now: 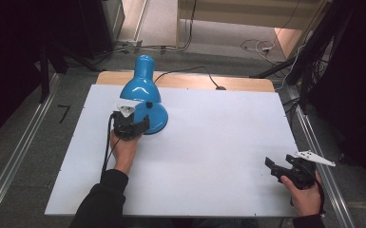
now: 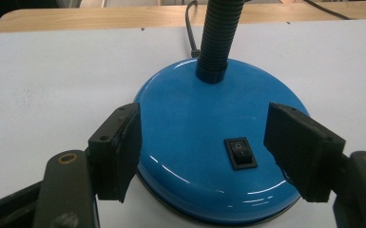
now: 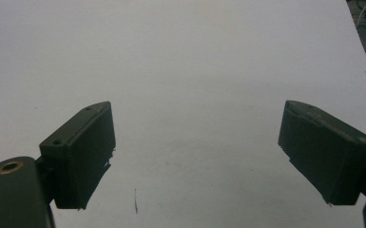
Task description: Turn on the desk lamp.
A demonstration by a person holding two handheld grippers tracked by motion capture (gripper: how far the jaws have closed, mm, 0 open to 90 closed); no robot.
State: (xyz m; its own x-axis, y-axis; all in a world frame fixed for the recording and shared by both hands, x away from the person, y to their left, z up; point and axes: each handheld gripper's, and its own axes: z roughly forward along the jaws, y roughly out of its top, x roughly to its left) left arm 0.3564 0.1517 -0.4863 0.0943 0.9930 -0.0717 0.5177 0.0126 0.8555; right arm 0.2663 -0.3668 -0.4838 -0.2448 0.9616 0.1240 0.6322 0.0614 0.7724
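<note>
Overhead, white table [image 1: 209, 156], grey floor [image 1: 24, 152].

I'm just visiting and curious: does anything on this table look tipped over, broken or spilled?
Nothing stands out. The blue lamp stands upright on its round base on the white table, with no visible damage or spill. The left gripper is open around the base; the right gripper is open near the table's edge.
</note>
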